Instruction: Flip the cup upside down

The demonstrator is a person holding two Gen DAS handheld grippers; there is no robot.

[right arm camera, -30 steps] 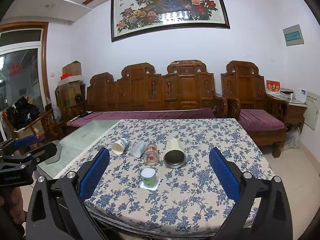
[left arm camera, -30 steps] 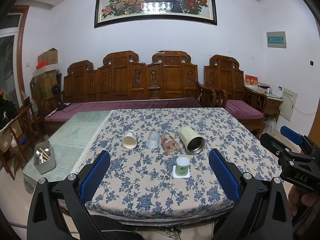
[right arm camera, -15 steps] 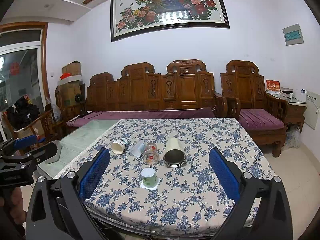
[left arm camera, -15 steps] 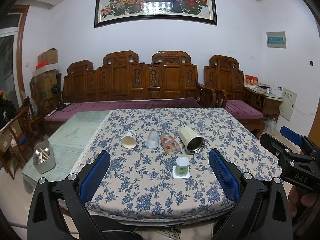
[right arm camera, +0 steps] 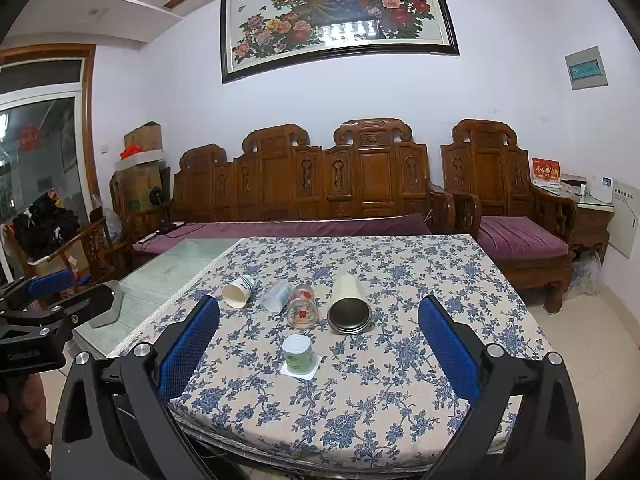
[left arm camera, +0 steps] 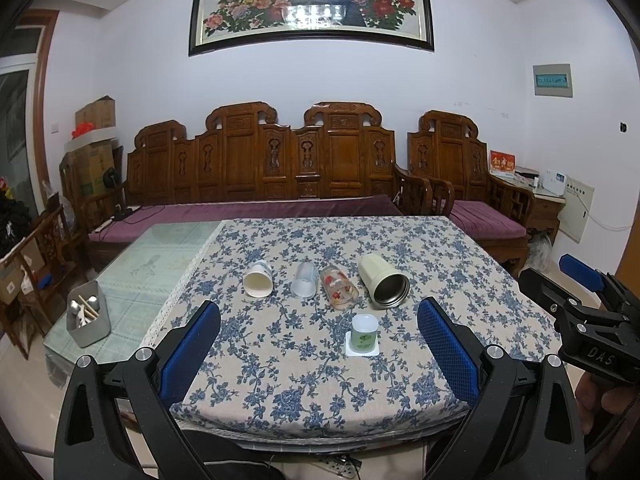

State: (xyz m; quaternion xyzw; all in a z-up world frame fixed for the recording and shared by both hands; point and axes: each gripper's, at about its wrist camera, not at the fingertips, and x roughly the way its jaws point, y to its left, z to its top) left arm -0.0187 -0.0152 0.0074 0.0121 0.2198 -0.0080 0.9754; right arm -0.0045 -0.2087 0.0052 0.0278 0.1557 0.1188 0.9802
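Note:
Several cups lie on their sides in a row on the floral tablecloth: a white paper cup, a clear plastic cup, a glass with red flowers and a cream steel-lined cup. A small green-and-white cup stands upside down on a white square in front of them. My left gripper and right gripper are both open and empty, held back at the table's near edge.
The table fills the middle, with a glass-topped table on its left carrying a grey utensil box. A carved wooden sofa stands behind. The right gripper shows at the right edge of the left wrist view.

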